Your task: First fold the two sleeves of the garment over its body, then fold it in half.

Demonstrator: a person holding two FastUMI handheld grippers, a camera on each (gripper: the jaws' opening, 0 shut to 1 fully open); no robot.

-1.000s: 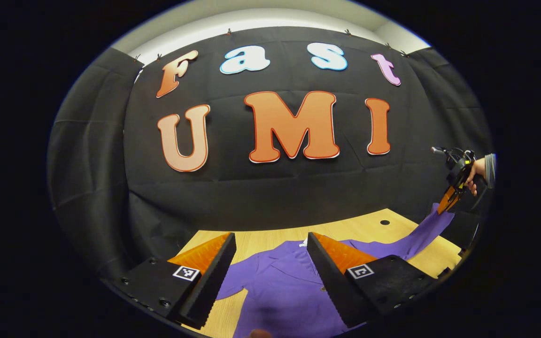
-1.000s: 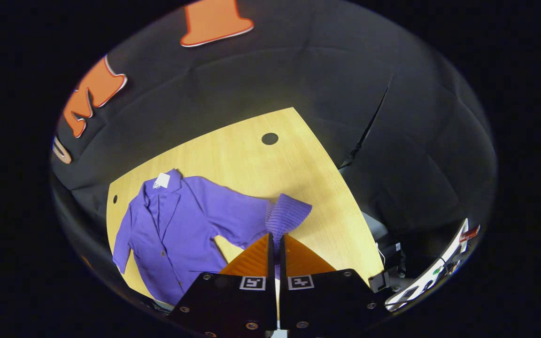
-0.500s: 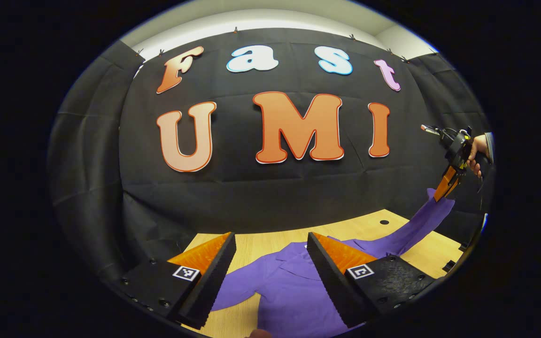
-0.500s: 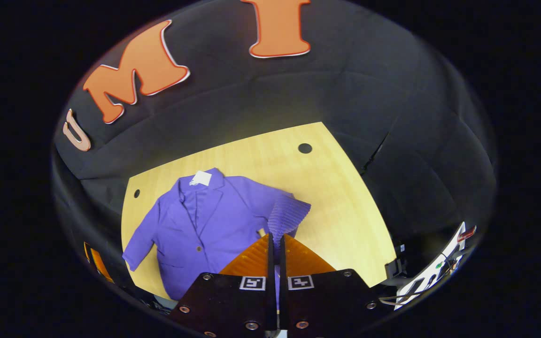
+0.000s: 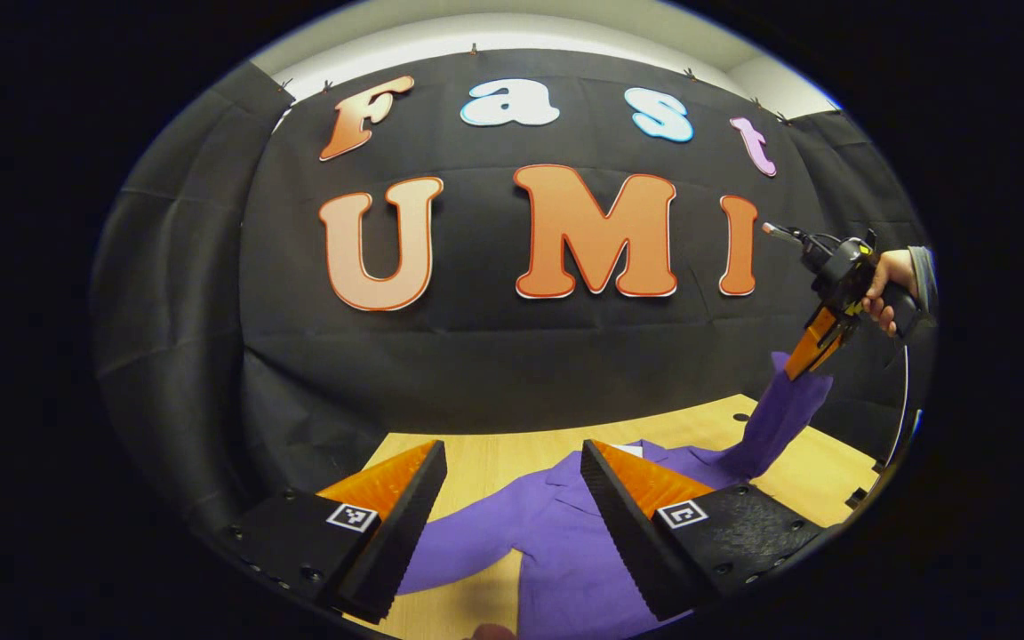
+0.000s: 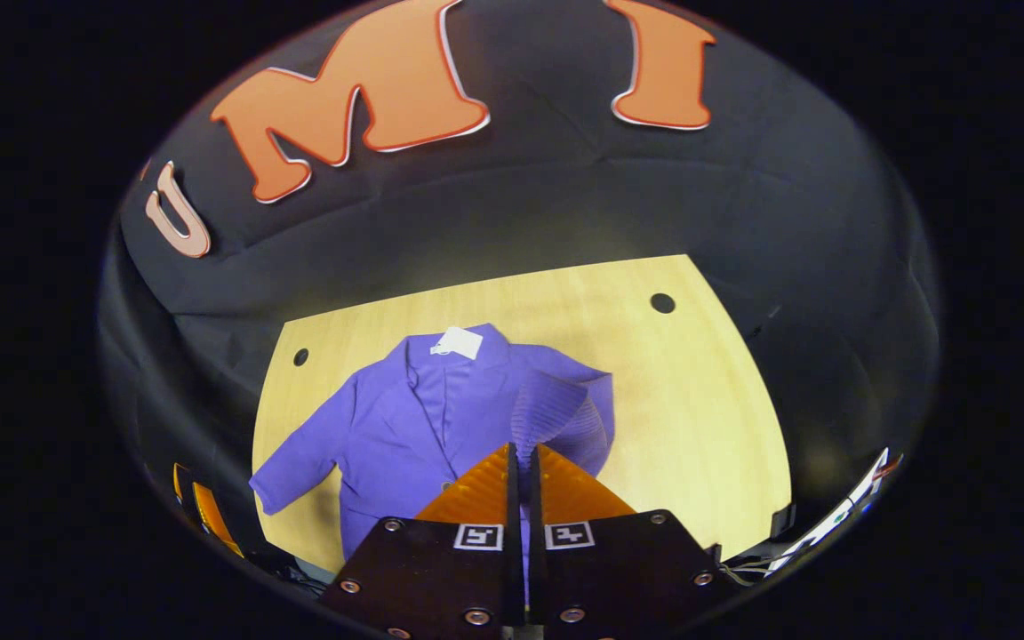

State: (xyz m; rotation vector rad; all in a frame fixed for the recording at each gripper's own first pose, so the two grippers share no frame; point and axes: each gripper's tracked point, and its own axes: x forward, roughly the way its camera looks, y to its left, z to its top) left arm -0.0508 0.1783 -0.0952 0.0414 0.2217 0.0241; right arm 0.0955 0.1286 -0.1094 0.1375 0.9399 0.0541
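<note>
Surface: your wooden table (image 6: 708, 391) carries the purple jacket (image 6: 396, 427), lying flat.
Right gripper (image 6: 523, 453): you've clamped the raised sleeve (image 6: 556, 409) above the jacket's body.
Left gripper (image 5: 512, 462): fingers spread, holding nothing.

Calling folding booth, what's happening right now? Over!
Right gripper shut on purple jacket's sleeve cuff, lifted above jacket. Left gripper open, holding nothing. Other sleeve flat on wooden table.

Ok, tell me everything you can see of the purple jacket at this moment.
The purple jacket lies front up on the wooden table, lapels open, white tag at the collar. One sleeve lies flat, angled outward. The other, with a ribbed cuff, is lifted off the table, pinched by the right gripper.
</note>
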